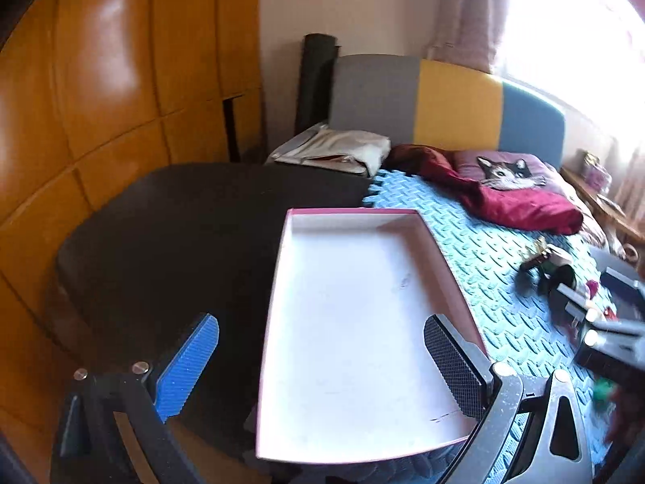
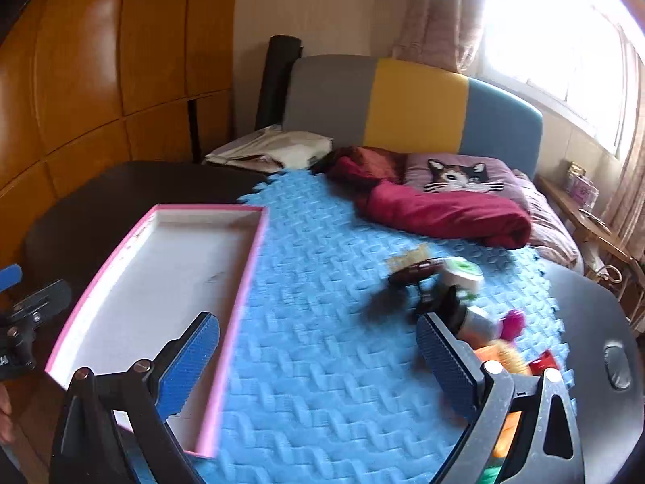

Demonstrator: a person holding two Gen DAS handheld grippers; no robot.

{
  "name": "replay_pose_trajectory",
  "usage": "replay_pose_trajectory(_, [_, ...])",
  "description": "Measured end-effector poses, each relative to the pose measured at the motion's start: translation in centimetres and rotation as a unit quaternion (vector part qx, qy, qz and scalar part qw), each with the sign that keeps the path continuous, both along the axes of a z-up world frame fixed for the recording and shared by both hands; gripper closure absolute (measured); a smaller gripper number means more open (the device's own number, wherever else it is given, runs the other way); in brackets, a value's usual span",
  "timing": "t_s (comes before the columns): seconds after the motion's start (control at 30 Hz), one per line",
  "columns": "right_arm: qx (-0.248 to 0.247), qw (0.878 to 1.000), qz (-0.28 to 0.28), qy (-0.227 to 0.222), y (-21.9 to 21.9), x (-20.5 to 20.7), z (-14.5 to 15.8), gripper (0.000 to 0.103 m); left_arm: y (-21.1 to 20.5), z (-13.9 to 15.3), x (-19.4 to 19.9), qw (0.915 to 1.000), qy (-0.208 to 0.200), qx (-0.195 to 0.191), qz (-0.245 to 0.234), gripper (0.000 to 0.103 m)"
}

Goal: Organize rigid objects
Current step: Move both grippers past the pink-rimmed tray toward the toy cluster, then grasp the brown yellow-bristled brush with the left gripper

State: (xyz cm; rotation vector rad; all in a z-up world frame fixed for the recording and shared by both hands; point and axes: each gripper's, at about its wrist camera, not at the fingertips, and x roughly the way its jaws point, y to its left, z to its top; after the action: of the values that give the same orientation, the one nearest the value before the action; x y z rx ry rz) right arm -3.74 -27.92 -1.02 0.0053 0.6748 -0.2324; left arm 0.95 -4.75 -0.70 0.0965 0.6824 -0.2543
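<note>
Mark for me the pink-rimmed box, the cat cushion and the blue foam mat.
pink-rimmed box [image 2: 258,250], right wrist view, on its right pink wall.
cat cushion [image 2: 455,177], right wrist view, on the printed cat face.
blue foam mat [image 2: 322,343], right wrist view, on bare mat between the fingers.

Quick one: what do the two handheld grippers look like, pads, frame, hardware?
Left gripper: black frame with triangular cut-outs and silver screw heads; one finger pad is ribbed blue, the other looks dark with a mesh texture. Right gripper: same black frame and silver screws, both pads ribbed blue. No cables or readable markings show. No sleeve is visible.
</note>
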Motion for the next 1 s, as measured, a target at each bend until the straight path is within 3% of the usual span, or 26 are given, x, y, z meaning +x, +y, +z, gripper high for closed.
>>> replay_pose_trajectory(0.27, [-0.010,0.999,-0.048,-0.005,-8.4,-0.9,1.1,0.003,-3.0,-0.3,0.2,0.9991,0.009,0.009,-0.040,0.000])
replay_pose_trajectory(0.53, [0.031,0.995,-0.094,-0.015,-15.9,-1.7,-0.3,0.003,-6.3,-0.2,0.2,0.9967,0.009,0.011,-0.080,0.000])
replay_pose_trajectory(0.6, [0.068,0.992,-0.110,-0.011,-17.7,-1.9,-1.4,0.003,-7.5,-0.2,0.2,0.9956,0.012,0.013,-0.092,0.000])
replay_pose_trajectory(0.7, [0.106,0.987,-0.124,-0.006,-19.2,-2.1,-1.7,0.003,-8.9,-0.2,0.2,0.9948,0.010,0.021,-0.099,0.000])
replay_pose_trajectory(1.0, [0.159,0.976,-0.146,-0.025,-21.0,-3.2,-1.3,0.003,-13.4,-0.8,0.3,0.9872,0.025,0.035,-0.153,0.000])
